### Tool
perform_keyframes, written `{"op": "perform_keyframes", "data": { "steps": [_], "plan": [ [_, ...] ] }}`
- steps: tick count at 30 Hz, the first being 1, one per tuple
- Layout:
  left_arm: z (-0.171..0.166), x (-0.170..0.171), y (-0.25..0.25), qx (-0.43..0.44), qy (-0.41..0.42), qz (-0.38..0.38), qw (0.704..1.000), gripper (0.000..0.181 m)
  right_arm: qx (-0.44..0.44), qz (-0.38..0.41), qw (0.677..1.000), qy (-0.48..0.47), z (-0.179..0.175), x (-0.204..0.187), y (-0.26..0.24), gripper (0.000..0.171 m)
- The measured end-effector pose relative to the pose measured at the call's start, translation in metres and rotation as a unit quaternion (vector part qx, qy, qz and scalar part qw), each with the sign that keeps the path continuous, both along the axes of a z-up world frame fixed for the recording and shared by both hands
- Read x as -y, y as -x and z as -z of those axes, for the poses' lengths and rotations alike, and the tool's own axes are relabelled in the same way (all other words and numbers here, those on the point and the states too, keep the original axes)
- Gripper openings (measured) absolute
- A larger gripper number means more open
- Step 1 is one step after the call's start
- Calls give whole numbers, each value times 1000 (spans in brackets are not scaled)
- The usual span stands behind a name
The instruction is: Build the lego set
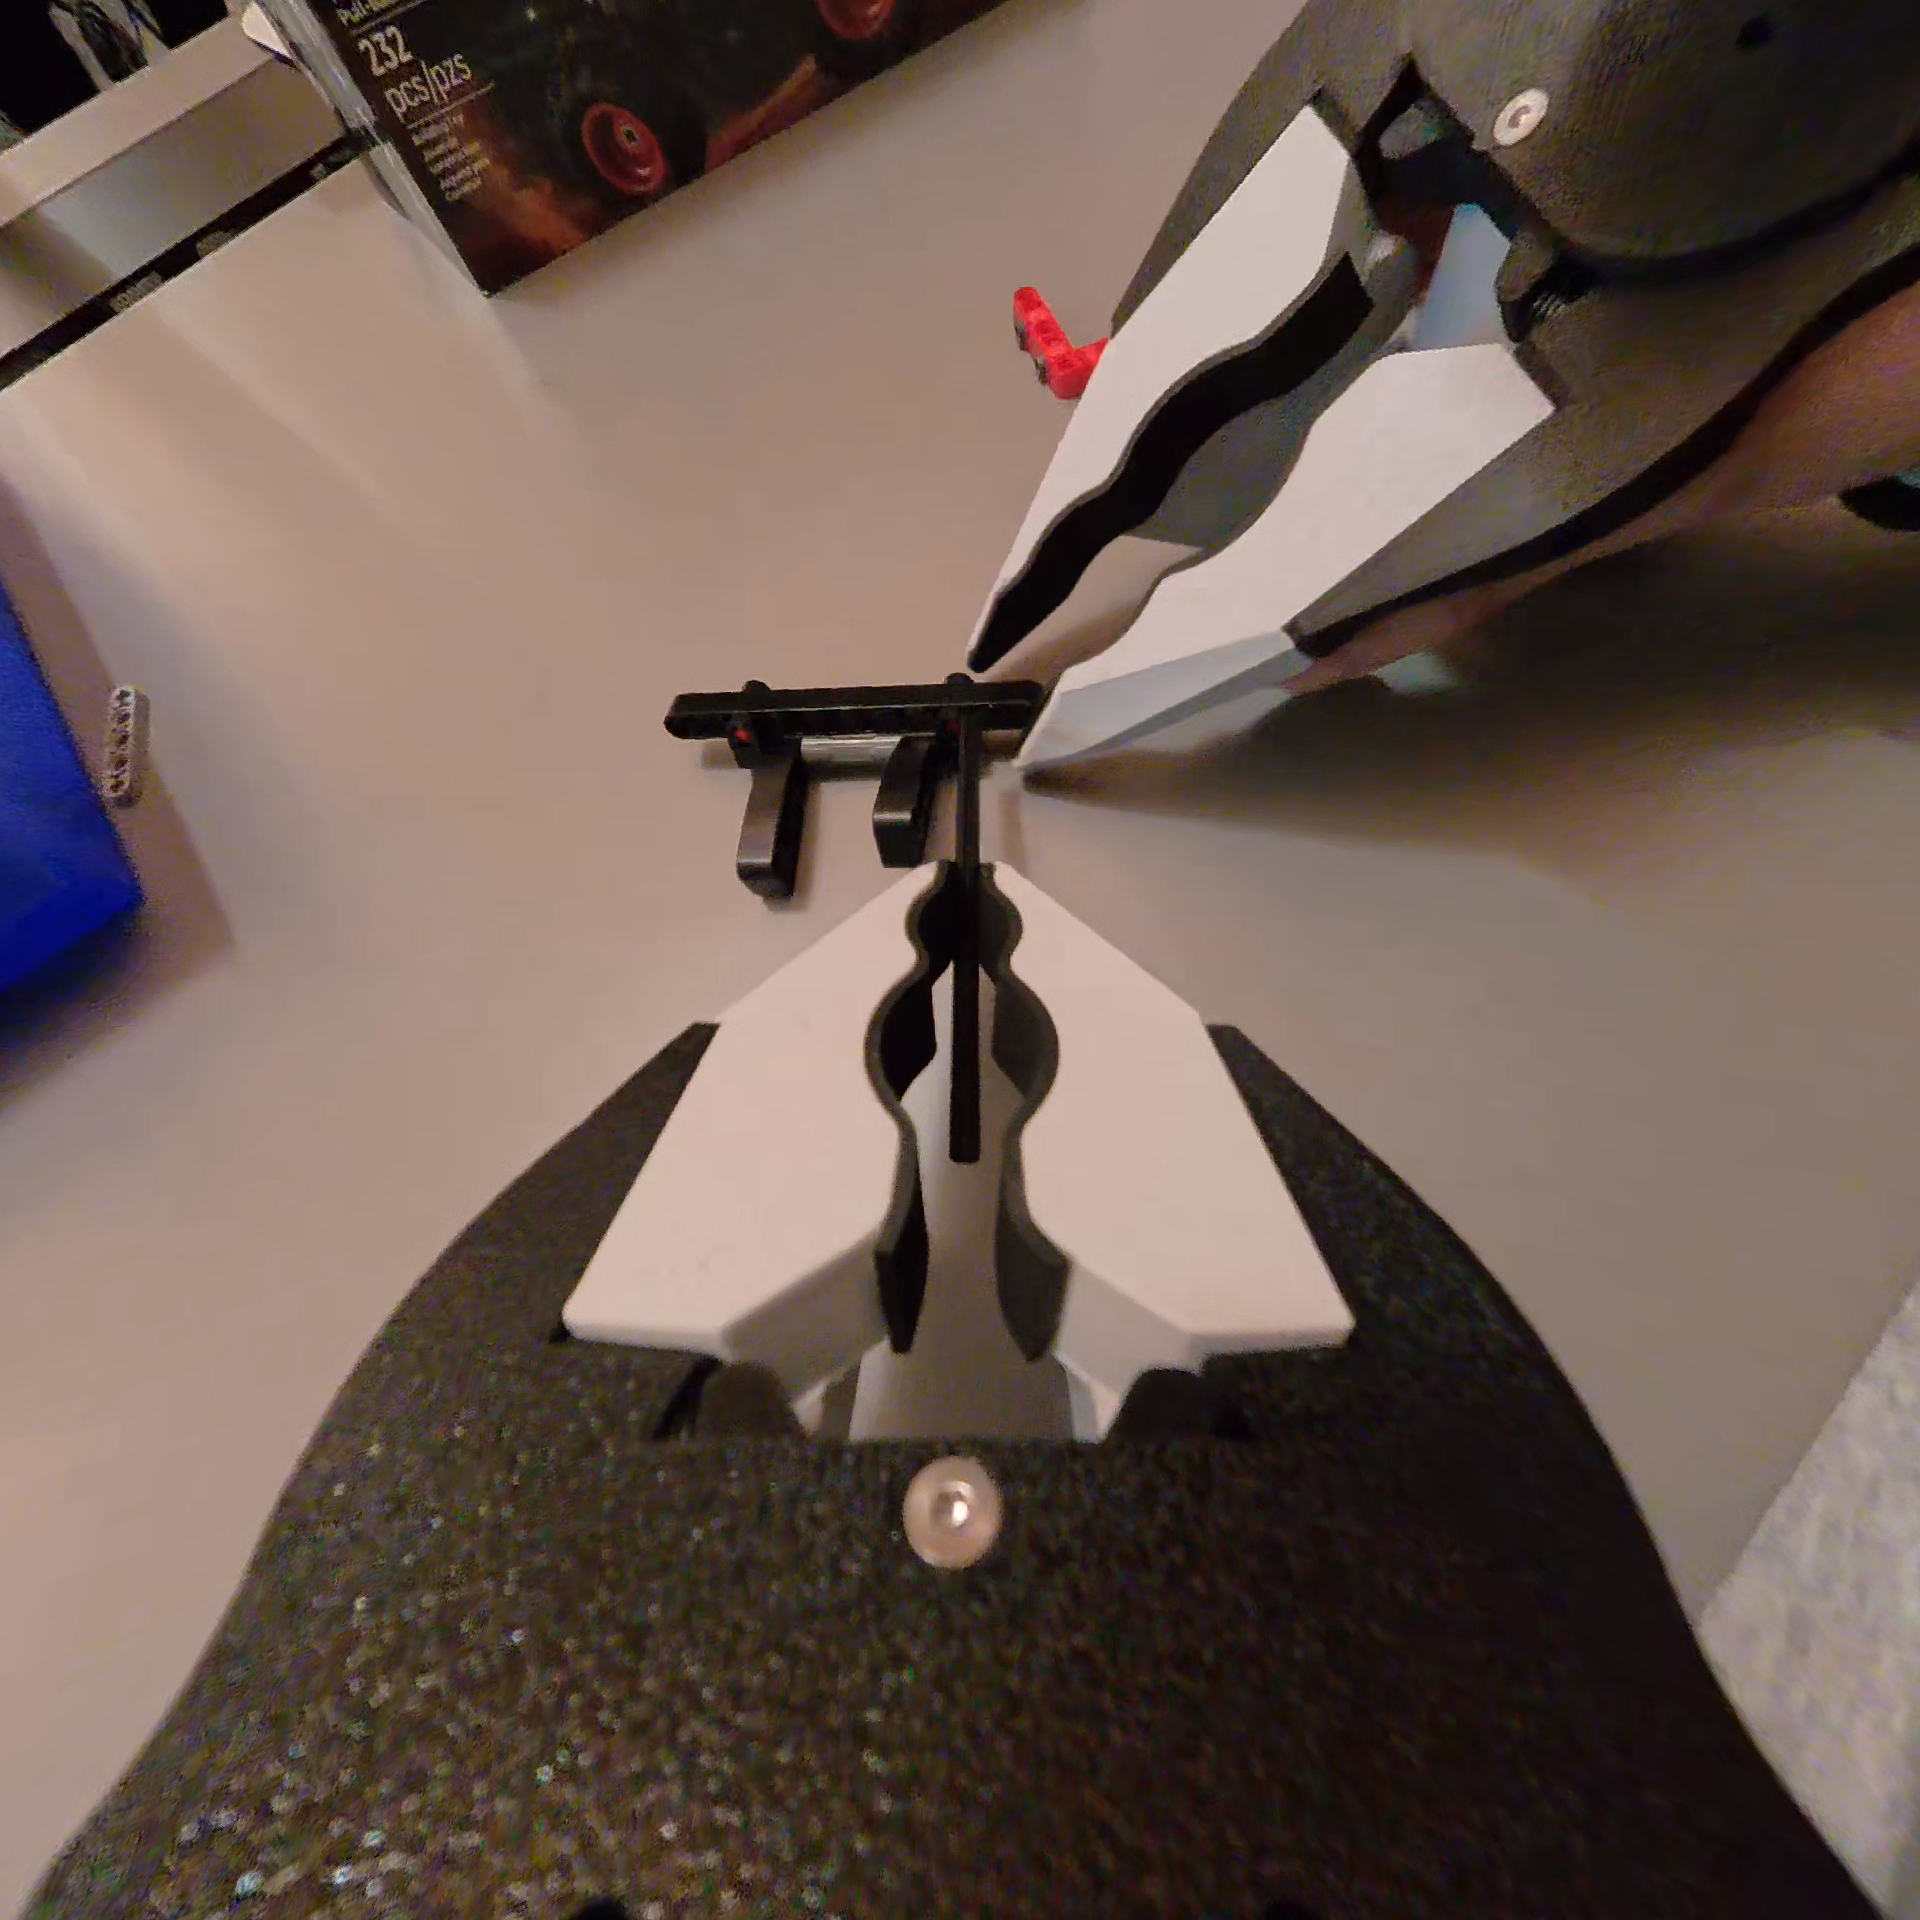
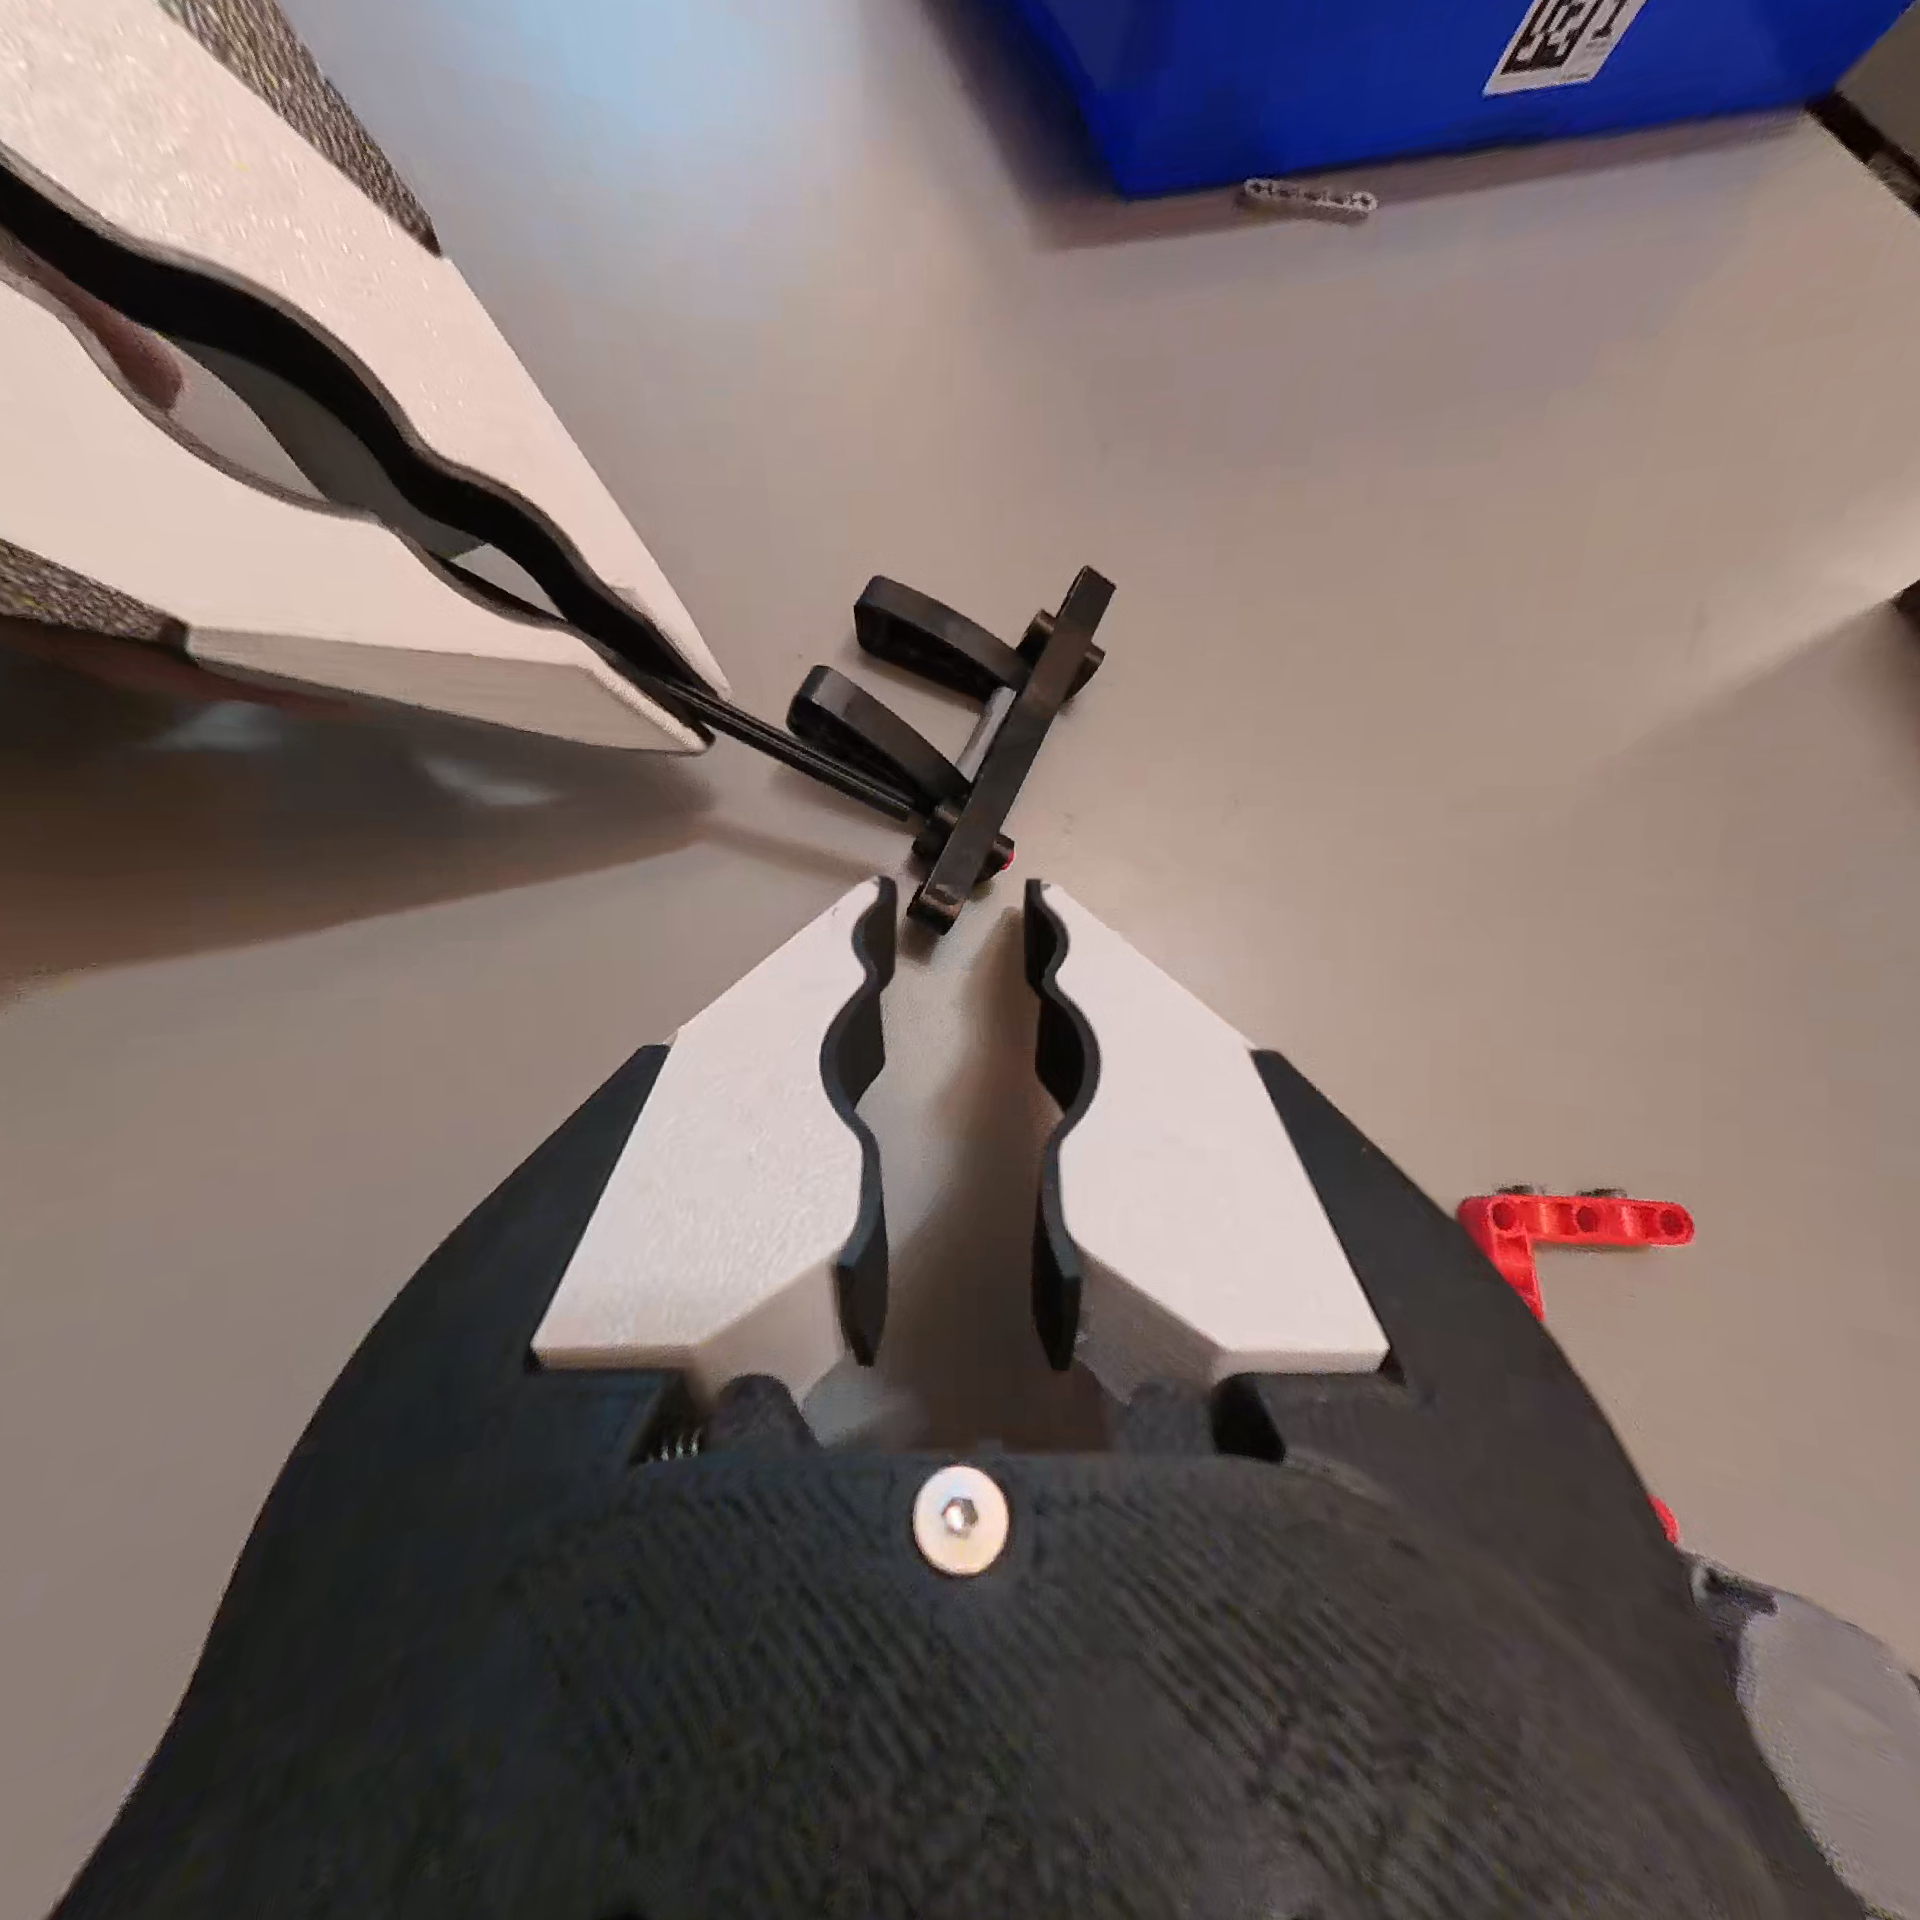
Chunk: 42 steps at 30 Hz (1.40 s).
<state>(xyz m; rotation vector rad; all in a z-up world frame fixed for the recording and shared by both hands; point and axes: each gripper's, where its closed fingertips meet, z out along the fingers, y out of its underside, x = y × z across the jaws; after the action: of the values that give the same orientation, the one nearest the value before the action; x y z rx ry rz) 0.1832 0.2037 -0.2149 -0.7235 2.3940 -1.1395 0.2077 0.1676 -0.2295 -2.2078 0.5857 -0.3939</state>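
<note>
A black lego assembly (image 1: 852, 717) lies on the grey table: a long beam with two curved black arms and a grey pin between them. My left gripper (image 1: 964, 883) is shut on a thin black axle (image 1: 966, 997) whose far end meets the beam. In the right wrist view the axle (image 2: 821, 764) runs from the left gripper (image 2: 707, 717) to the assembly (image 2: 1008, 748). My right gripper (image 2: 961, 894) is open, its fingertips on either side of the beam's near end. In the left wrist view the right gripper (image 1: 1013, 717) is just right of the beam.
A red L-shaped lego piece (image 2: 1579, 1226) lies on the table right of my right gripper, also behind it in the left wrist view (image 1: 1044, 343). A blue bin (image 2: 1434, 83) with a small grey beam (image 2: 1309, 197) beside it stands beyond. The lego box (image 1: 623, 114) stands at the far edge. Some 5 cm of space lies between my two pairs of fingers.
</note>
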Motion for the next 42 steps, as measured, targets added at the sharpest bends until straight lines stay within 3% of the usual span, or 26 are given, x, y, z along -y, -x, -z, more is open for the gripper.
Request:
{"op": "perform_keyframes", "data": {
  "steps": [1,3,28,34,39,42],
  "plan": [
    [1,0,0,-1,-2,-2,1000,1,2,2,1000,-2,-1,0,-1,21],
    [2,0,-1,-2,0,-3,1000,1,0,-1,1000,-2,-1,-1,-1,12],
    [6,3,-10,18,-22,-71,997,1,-73,7,997,-27,5,0,-6,7],
    [4,3,-13,84,-85,-51,992,1,-102,8,994,-48,5,0,-7,7],
    [3,3,-17,183,-164,-4,969,1,-111,-3,992,-52,4,0,-7,7],
    [3,2,-18,190,-168,22,967,1,-110,-6,993,-51,4,0,-7,7]
  ]
}}
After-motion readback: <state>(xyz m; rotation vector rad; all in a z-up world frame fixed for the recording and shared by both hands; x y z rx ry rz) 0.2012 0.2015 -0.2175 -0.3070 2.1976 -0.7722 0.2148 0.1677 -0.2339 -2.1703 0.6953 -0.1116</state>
